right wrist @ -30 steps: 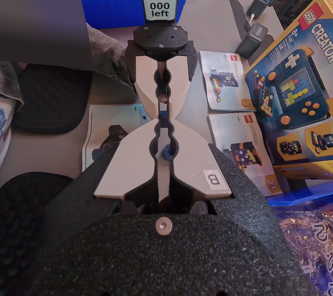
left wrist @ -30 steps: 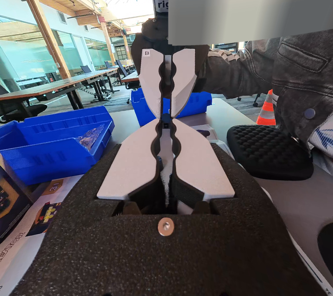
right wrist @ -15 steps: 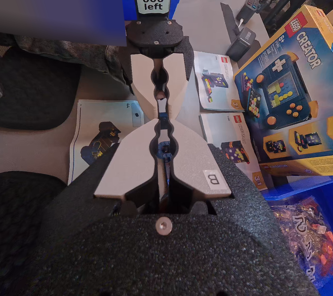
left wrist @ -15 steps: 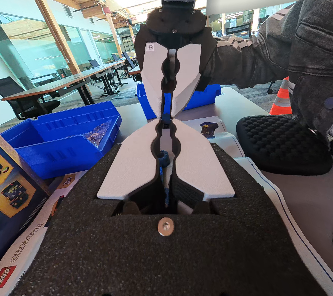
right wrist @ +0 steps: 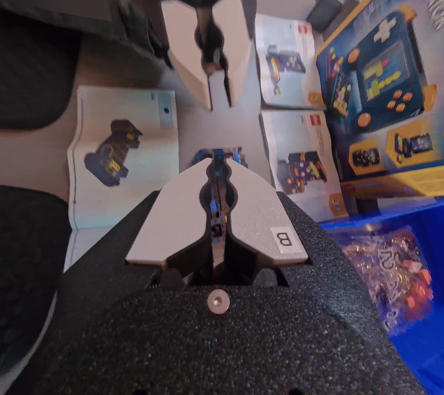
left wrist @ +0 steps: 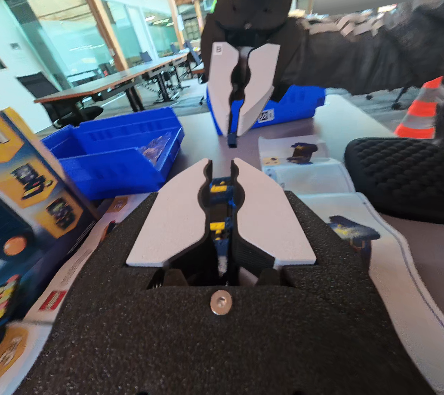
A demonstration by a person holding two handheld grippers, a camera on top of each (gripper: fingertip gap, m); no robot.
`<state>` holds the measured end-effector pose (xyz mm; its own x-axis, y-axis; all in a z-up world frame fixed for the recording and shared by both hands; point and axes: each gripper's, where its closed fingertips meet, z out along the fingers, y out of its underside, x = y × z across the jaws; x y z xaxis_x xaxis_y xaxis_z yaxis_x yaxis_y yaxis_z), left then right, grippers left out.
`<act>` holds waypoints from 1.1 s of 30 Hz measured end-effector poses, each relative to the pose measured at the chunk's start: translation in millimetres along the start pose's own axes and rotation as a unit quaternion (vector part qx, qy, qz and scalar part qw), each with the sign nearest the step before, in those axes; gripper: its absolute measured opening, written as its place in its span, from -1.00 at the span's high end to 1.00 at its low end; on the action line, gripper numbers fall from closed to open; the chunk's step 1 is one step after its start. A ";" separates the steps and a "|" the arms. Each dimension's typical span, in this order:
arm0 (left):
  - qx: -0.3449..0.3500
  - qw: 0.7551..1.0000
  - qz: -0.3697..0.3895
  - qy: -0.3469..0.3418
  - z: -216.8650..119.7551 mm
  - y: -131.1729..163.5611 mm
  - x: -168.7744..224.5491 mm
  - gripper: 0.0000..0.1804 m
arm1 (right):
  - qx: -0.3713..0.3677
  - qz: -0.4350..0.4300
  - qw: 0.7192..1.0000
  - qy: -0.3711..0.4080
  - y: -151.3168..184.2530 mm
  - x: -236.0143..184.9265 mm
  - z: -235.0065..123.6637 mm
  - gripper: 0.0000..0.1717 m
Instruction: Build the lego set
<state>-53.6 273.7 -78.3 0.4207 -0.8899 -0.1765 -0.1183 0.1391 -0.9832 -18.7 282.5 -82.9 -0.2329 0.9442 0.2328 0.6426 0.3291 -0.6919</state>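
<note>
My left gripper (left wrist: 221, 162) is open and holds nothing; the right wrist view shows it (right wrist: 219, 106) with a bare gap between its fingers. My right gripper (right wrist: 218, 162) is shut on a small dark blue brick (right wrist: 218, 154) that sticks out past its fingertips. In the left wrist view the right gripper (left wrist: 231, 135) hangs tip-down a short way off from my left gripper, with the brick (left wrist: 232, 142) at its tips. A blue and yellow brick assembly (left wrist: 219, 189) lies on the table under both grippers and also shows in the right wrist view (right wrist: 236, 155).
Two blue bins (left wrist: 108, 155) (left wrist: 295, 105) stand on the grey table. A toy box (right wrist: 384, 95), booklets (right wrist: 125, 155) (right wrist: 286, 59) and black pads (left wrist: 396, 174) surround the work spot. A bag of bricks (right wrist: 389, 275) lies in a bin at the right. A person's sleeve (left wrist: 360, 59) reaches in. Across from one pair of fingers to the other is roughly 5 centimetres.
The grippers were tip to tip, both on the blue brick. My left gripper has opened and let go, and the two have drawn apart; the right keeps the brick.
</note>
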 end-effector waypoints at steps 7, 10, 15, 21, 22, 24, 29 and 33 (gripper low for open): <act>-0.081 0.994 -0.003 -0.077 -6.1 39.5 -28.2 0.84 | -0.110 0.018 0.994 -0.021 63.1 -4.8 22.2 1.00; -0.102 0.992 0.007 -0.069 -2.6 48.8 -24.6 0.84 | -0.170 -0.003 0.985 -0.011 87.7 -1.3 33.0 1.00; -0.105 0.994 0.024 0.005 1.6 49.2 -2.4 0.87 | -0.156 -0.005 0.987 -0.027 81.8 -11.9 36.4 1.00; -0.098 0.995 0.000 0.000 -0.3 51.7 -7.0 0.85 | -0.068 0.057 0.987 -0.131 55.8 -77.7 40.2 0.78; -0.102 0.995 0.001 0.000 -0.1 52.5 -7.0 0.85 | -0.077 0.042 0.988 -0.124 60.6 -81.9 45.6 0.77; -0.095 0.995 -0.002 0.006 0.7 49.0 -4.9 0.84 | -0.078 0.003 0.991 -0.110 65.8 -86.6 56.0 0.76; -0.053 0.993 -0.015 0.106 -0.3 29.5 24.4 0.77 | -0.081 -0.084 0.990 -0.073 77.6 -88.1 75.7 0.85; -0.073 0.978 0.069 0.184 0.8 27.0 62.2 0.71 | -0.015 0.031 0.993 -0.111 67.7 -90.2 64.8 0.85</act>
<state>-29.9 222.4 -115.8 0.0437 -0.9669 -0.2514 -0.2891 0.2287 -0.9296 -1.4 218.9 -195.1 -0.3450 0.9381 0.0321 0.6820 0.2740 -0.6781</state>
